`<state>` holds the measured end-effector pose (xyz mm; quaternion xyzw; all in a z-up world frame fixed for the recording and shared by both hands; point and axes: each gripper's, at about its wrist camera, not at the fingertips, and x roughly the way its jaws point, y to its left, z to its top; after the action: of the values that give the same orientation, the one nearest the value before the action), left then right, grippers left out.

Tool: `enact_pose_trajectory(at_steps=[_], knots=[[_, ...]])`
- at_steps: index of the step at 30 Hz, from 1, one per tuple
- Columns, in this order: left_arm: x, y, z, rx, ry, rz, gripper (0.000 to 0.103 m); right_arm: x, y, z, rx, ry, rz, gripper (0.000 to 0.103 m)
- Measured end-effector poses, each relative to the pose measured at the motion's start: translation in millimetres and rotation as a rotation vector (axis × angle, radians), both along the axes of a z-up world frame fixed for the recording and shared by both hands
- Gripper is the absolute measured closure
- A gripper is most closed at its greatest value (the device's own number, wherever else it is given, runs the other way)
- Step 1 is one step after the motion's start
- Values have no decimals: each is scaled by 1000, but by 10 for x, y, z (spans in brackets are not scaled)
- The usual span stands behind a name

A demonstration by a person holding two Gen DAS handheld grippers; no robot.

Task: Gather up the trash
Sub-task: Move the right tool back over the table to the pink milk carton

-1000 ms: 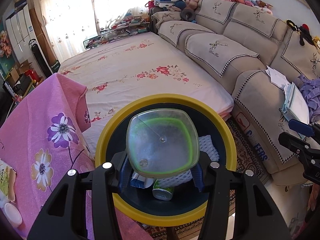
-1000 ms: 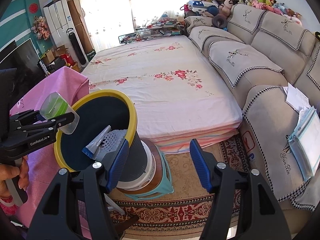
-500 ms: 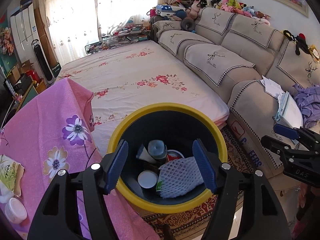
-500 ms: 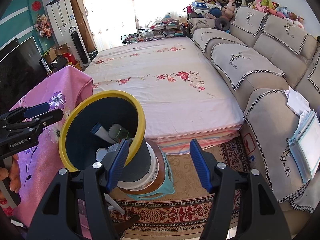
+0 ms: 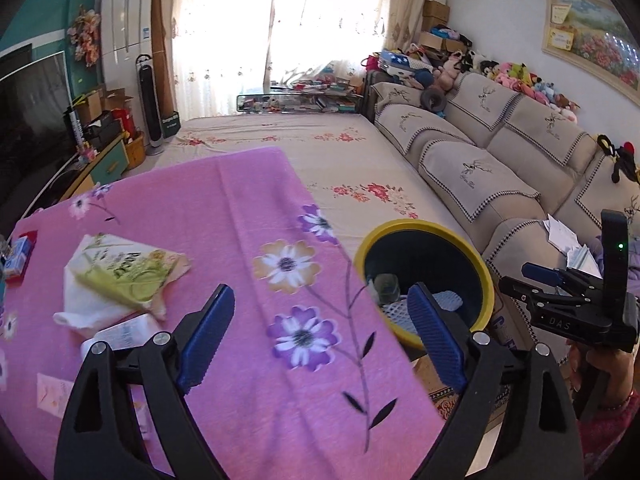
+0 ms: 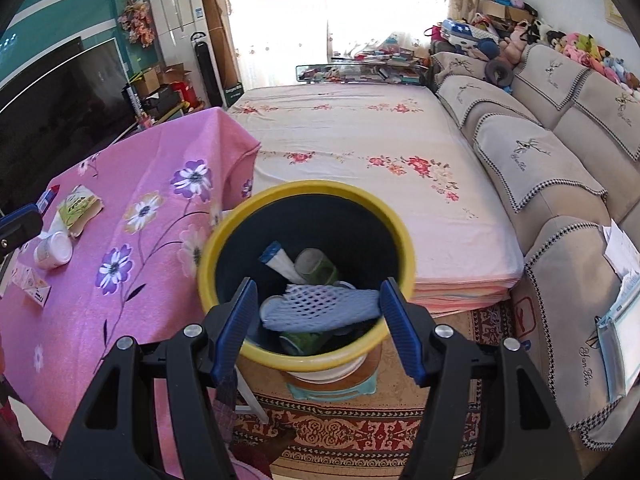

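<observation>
Left tool (image 5: 320,332) now over the pink flowered counter (image 5: 248,216), jaws opening, nothing between them; a second ago it held a clear green-tinted plastic cup above the yellow-rimmed bin (image 6: 308,200), and half a second ago the jaws were already bare over the bin mouth. The cup (image 6: 316,266) now lies inside the bin on its side, beside a white tube with a blue end (image 6: 278,258) and partly under a pale blue foam net (image 6: 320,308). One piece collected, then, and the left tool has swung away from the bin toward what remains. Right tool (image 6: 316,328) hangs above the near rim of the bin, jaws apart and holding nothing; the bin sat off to its left a second ago and is centred under it now. The bin stands on a stack of stools just beside the counter's edge. Remaining trash on the counter, left side: a crumpled green-and-white wrapper (image 5: 120,272) lying on white tissue, a small white tub (image 6: 54,248) touching the wrapper's near edge, a small carton (image 6: 34,284) nearer the edge, and a red-and-blue packet (image 5: 18,256) at the far left. Judgement: task partway done; the wrapper or the tub looks the likeliest next pick for the left tool, already wide enough for either. The wrapper is limp and may snag the tissue beneath.
</observation>
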<state>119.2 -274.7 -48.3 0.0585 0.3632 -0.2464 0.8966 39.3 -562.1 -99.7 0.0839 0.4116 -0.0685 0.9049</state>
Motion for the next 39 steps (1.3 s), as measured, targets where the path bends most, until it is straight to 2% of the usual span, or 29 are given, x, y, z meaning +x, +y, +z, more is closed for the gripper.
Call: enact_pose_trajectory(at_steps=[2, 5, 11, 19, 22, 27, 32, 36, 39], knots=[[-78, 379, 51, 24, -20, 34, 11, 116, 248, 4, -3, 5, 53, 42], [-200, 1008, 118, 37, -51, 118, 11, 299, 676, 16, -12, 12, 141, 42], [-376, 2209, 96, 41, -58, 307, 11, 618, 1638, 70, -4, 18, 370, 42], [-579, 3118, -2, 70, -67, 472, 11, 663, 2933, 147, 11, 24, 730, 42], [-620, 3241, -19, 71, -64, 498, 11, 688, 3266, 118, -12, 37, 815, 40], [-615, 3230, -35, 60, -58, 492, 11, 831, 3576, 31, -47, 61, 879, 39], [-570, 3123, -44, 52, -52, 475, 11, 906, 3671, -89, -14, 102, 923, 39], [-552, 3126, -60, 48, -46, 481, 11, 782, 3684, -12, 27, 90, 1013, 39], [-531, 3149, -62, 44, -43, 495, 11, 860, 3719, -34, 5, 91, 986, 39]])
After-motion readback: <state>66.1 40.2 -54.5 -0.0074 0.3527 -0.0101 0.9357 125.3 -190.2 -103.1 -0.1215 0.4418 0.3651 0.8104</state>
